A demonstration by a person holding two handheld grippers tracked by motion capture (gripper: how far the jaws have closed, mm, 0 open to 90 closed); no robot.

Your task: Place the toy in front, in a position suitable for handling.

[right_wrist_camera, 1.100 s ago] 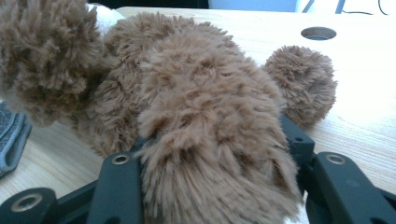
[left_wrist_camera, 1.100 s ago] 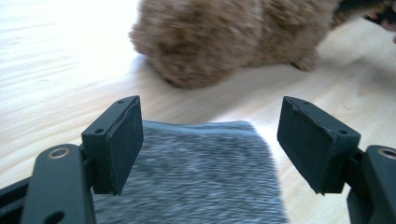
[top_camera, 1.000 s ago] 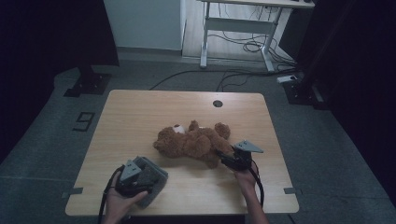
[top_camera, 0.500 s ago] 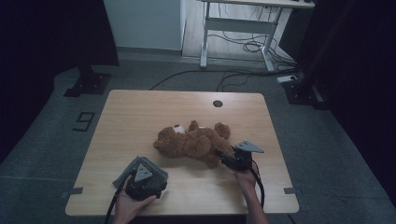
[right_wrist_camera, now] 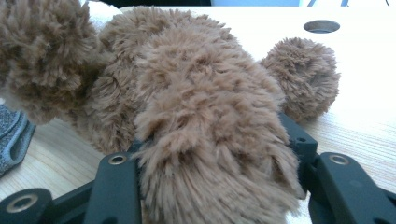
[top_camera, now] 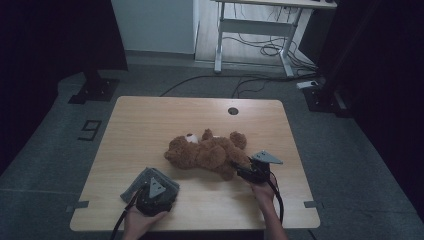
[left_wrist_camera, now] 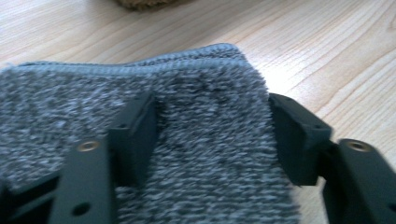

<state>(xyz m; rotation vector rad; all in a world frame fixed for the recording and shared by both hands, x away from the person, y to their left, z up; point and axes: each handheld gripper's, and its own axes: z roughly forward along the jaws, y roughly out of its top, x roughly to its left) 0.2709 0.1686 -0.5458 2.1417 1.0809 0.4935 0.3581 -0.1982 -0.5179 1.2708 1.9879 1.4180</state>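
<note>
Left gripper (top_camera: 150,196): set down on the grey towel (top_camera: 146,181) at the near left of the table; jaws have just been closing, with the cloth between them. In the left gripper view one jaw presses into the pile and the other sits at the towel's edge; a firm pinch cannot be told.
Right gripper (top_camera: 246,171): clenched on a leg of the teddy bear (top_camera: 207,153), brown plush bulging between both jaws in the right gripper view.
Grey towel (left_wrist_camera: 187,140): folded, flat on the wood, near and left of the bear, apart from it.
Teddy bear (right_wrist_camera: 187,107): lying at mid-table, head to the left, legs to the right.
Table (top_camera: 150,120): pale wood, with a round cable hole (top_camera: 233,110) at its far edge.
Floor: grey, a desk frame (top_camera: 260,30) and cables beyond.
</note>
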